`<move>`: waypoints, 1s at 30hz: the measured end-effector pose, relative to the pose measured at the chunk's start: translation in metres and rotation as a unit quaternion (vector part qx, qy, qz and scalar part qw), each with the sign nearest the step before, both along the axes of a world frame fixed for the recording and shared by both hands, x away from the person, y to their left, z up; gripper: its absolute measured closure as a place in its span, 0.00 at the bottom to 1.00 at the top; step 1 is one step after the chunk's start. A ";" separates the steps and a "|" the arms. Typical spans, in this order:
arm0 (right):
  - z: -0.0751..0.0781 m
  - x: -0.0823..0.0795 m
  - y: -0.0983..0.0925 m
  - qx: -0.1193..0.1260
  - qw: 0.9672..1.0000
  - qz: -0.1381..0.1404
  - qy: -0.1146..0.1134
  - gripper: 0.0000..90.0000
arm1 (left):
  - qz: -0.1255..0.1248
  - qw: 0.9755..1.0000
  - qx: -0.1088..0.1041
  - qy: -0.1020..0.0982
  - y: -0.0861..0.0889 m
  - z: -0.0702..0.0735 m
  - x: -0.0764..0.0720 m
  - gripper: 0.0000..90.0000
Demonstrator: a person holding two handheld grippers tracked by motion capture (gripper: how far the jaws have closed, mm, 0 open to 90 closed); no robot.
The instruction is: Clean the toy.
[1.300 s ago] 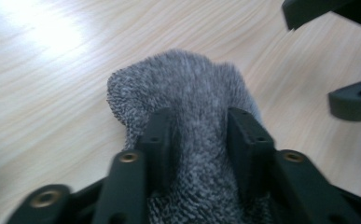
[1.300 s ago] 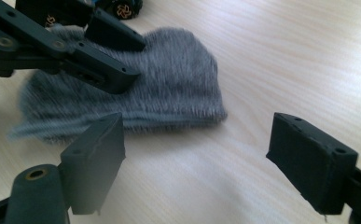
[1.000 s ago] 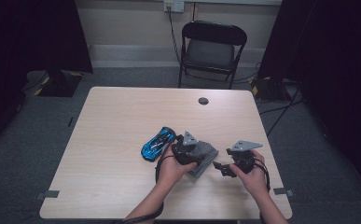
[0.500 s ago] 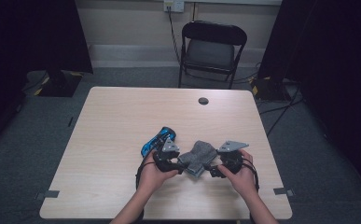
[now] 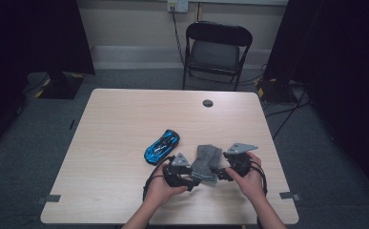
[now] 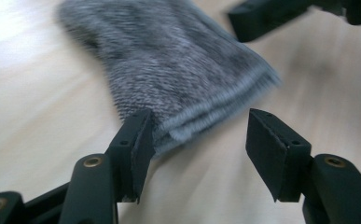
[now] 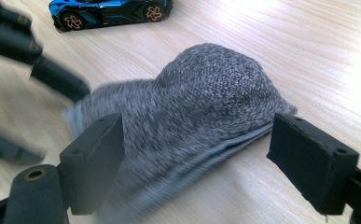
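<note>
high view: one grey sock (image 5: 206,163) near the table (image 5: 125,119) front edge, between left gripper (image 5: 184,177) and right gripper (image 5: 222,171); one blue car (image 5: 162,145) just beside, lots of bare top behind.
left gripper view: jaws apart, sock cuff (image 6: 215,112) between them, touching one.
right gripper view: jaws spread around the sock, not clamped; car (image 7: 110,11) beyond, no readable writing.

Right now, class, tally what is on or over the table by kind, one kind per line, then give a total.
Handheld grippers: 2, the left gripper and the right gripper
Grey socks: 1, the sock
Blue toy cars: 1, the car
Dark round table insert: 1
Total: 5
</note>
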State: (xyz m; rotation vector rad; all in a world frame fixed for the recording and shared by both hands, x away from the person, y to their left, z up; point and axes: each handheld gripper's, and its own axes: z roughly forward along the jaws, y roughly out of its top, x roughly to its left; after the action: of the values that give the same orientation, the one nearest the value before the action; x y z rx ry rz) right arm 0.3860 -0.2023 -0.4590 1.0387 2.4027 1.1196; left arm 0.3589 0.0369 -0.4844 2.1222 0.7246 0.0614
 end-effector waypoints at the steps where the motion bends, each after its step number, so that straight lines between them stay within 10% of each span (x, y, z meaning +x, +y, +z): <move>1: 0.000 0.000 0.001 0.002 1.000 0.000 -0.001 0.19 | -0.006 1.000 0.001 -0.001 -0.003 0.000 -0.003 0.46; 8: 0.004 -0.005 0.012 0.034 0.999 -0.002 -0.003 0.16 | 0.004 1.000 0.009 -0.007 0.003 0.003 -0.008 0.45; 19: -0.010 0.001 0.035 0.017 0.998 -0.059 0.014 0.26 | 0.062 0.997 0.008 -0.047 0.054 0.033 0.010 0.43; 30: -0.028 0.000 0.034 0.002 0.998 -0.057 0.017 0.33 | 0.129 0.987 0.041 -0.081 0.094 0.050 0.057 0.34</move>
State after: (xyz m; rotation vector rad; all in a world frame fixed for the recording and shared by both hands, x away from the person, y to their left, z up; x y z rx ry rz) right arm 0.3858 -0.1679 -0.4872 1.1888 2.3347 1.0764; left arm 0.4155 0.1305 -0.4345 2.0607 0.9085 0.4052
